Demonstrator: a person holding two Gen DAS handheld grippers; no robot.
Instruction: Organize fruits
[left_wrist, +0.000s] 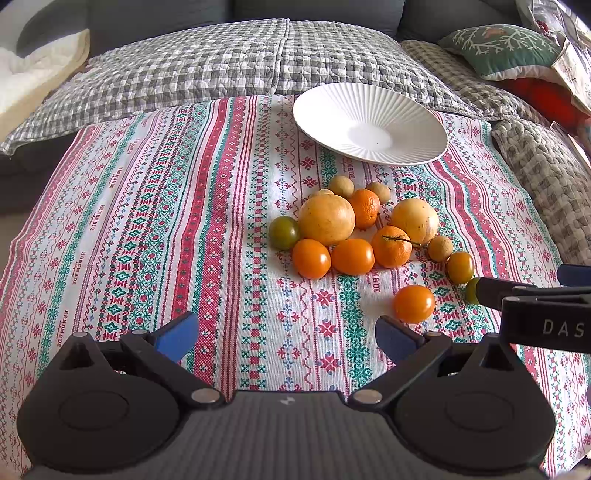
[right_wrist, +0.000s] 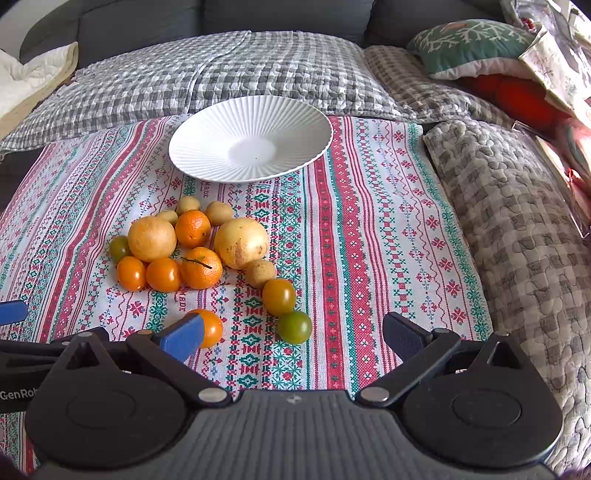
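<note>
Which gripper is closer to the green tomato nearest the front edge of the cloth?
Right. The right gripper hangs open with the green tomato just ahead, between its fingers. The left gripper, also open, sits off to the tomato's left, farther away.

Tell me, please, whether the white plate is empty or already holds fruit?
Empty. The white plate shows only its bare ribbed surface in both views, and the fruit all lies on the tablecloth in front of it.
</note>
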